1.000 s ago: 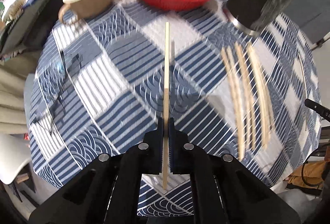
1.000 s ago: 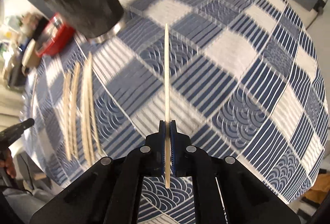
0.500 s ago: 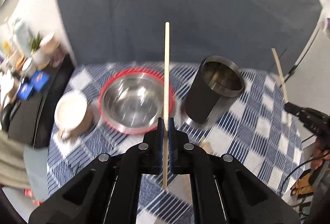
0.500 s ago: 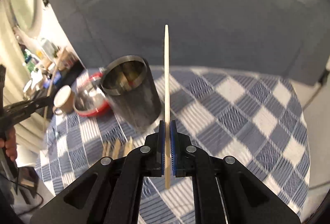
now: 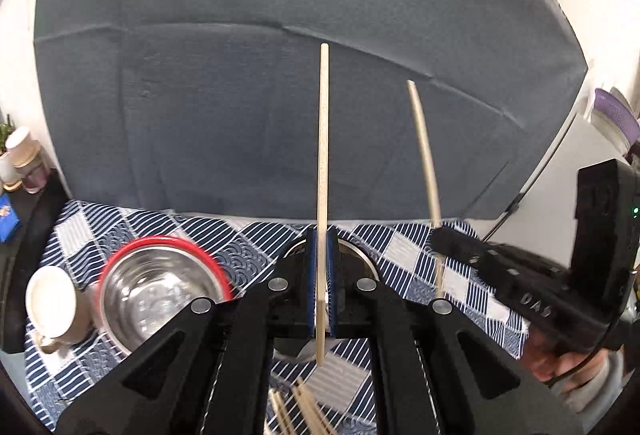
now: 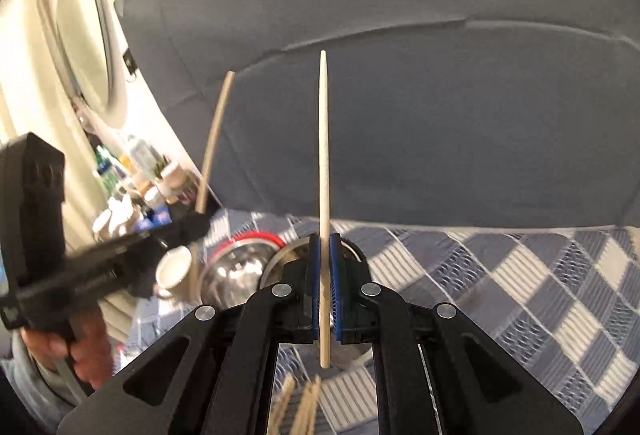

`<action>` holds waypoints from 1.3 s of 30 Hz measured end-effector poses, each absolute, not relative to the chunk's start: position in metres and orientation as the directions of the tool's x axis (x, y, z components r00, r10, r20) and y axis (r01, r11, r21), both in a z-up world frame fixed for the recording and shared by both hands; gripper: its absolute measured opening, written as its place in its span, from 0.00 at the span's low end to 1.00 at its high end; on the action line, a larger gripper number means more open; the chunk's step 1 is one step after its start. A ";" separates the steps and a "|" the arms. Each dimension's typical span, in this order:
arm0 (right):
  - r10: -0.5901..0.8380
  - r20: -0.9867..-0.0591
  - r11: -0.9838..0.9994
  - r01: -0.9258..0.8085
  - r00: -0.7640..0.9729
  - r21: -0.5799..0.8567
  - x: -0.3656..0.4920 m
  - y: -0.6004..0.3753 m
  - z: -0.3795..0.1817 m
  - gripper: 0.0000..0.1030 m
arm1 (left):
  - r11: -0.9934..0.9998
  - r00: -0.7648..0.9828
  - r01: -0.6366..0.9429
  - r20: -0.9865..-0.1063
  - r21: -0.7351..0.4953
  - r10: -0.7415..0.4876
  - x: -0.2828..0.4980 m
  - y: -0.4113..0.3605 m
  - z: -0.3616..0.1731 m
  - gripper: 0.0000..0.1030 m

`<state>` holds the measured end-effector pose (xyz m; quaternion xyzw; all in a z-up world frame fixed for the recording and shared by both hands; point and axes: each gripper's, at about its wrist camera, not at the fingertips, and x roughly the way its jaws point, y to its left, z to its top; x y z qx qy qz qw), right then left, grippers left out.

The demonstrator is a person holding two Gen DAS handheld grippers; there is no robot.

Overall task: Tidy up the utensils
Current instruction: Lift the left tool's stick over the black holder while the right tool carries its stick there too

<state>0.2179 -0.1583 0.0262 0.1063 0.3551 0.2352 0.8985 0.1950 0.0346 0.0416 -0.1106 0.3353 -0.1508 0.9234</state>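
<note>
Left wrist: we see the left gripper point(image 5: 322, 291) clenched on a chopstick point(image 5: 322, 163) above the holder point(image 5: 362, 255), beside an empty bowl point(image 5: 160, 295); right wrist: the right gripper point(image 6: 325, 289) grasps its chopstick point(image 6: 324, 171) over the holder point(image 6: 280, 259), both having risen from the tablecloth point(image 6: 500, 275) since a second ago.

Both chopsticks point(image 5: 322, 171) now above holder point(image 5: 362, 255)

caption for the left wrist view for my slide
Left tongs pinch a wooden chopstick above the steel holder.
</note>
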 end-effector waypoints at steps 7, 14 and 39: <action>0.534 -0.506 0.841 -0.366 0.678 0.398 0.241 -0.145 0.005 0.05 | 0.913 0.770 0.201 -0.518 -0.356 -0.372 0.211 0.029 0.026 0.05; 0.531 -0.508 0.840 -0.344 0.678 0.419 0.253 -0.139 -0.027 0.05 | 0.914 0.783 0.226 -0.494 -0.338 -0.377 0.222 0.022 0.001 0.05; 0.468 -0.655 0.882 -0.362 0.594 0.302 0.247 -0.110 -0.047 0.05 | 0.917 0.761 0.162 -0.546 -0.364 -0.351 0.221 0.024 -0.041 0.05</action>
